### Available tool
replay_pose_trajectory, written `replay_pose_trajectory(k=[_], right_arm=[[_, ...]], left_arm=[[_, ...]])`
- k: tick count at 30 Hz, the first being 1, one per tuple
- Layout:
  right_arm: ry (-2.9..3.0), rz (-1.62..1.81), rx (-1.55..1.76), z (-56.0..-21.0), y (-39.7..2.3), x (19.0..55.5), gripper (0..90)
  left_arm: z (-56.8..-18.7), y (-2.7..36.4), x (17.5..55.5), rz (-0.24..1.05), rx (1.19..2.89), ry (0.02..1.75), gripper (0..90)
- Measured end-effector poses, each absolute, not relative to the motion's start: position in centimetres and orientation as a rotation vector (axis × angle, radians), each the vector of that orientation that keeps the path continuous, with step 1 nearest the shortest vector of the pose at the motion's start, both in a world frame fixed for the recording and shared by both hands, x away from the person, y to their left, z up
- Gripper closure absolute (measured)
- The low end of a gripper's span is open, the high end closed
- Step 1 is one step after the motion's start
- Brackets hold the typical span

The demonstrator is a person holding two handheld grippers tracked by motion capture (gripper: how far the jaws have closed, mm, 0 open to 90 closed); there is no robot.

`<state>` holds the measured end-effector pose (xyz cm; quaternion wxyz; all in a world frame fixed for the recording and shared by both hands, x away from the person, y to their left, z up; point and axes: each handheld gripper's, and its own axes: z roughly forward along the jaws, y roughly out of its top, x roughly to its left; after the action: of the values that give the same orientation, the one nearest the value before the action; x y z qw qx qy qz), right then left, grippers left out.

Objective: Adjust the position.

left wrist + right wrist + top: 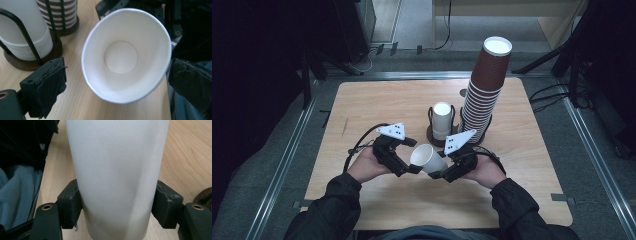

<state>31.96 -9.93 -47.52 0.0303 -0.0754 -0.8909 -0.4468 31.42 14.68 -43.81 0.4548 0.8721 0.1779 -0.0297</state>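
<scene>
A white paper cup (428, 159) lies on its side in the air above the wooden table (362, 110), between both hands. My right gripper (446, 166) is shut on the cup's body; in the right gripper view both pads (71, 205) press the cup's wall (117, 170). The cup's open mouth (125, 55) faces my left gripper (411, 156). That gripper (117, 77) is open, with one jaw on each side of the rim. Its left jaw stands clear of the rim and its right jaw sits right at the rim's edge.
Just behind the hands, a stack of white cups (442, 120) stands in a black wire holder. To its right rises a tall leaning stack of brown cups (484, 85) in a second holder. Bare table lies to the left and front.
</scene>
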Motion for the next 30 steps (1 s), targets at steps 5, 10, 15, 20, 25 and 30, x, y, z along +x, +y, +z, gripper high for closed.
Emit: replay_pose_trajectory(k=[5,10,15,20,25,30], right_arm=[[-2.715,-1.411,-0.227,-47.4,-9.8,32.0,32.7],[-2.695,-1.437,-0.216,-47.3,-9.8,32.0,32.6],[-2.681,-1.453,-0.221,-47.2,-9.9,32.0,32.7],[-2.685,-1.443,-0.222,-47.3,-9.8,32.0,33.2],[-2.676,-1.454,-0.228,-47.2,-9.8,32.0,33.9],[-2.677,-1.459,-0.244,-47.2,-9.9,32.0,28.3]], left_arm=[[-43.9,14.0,31.3,-0.065,2.137,0.431,1.9],[-43.9,13.5,31.2,-0.05,2.112,0.425,4.9],[-44.0,13.4,31.1,-0.056,2.092,0.423,14.2],[-43.9,13.3,30.9,-0.044,2.112,0.4,21.3],[-43.8,13.5,30.8,-0.036,2.095,0.403,27.0],[-43.7,13.7,31.1,-0.05,2.104,0.417,27.4]])
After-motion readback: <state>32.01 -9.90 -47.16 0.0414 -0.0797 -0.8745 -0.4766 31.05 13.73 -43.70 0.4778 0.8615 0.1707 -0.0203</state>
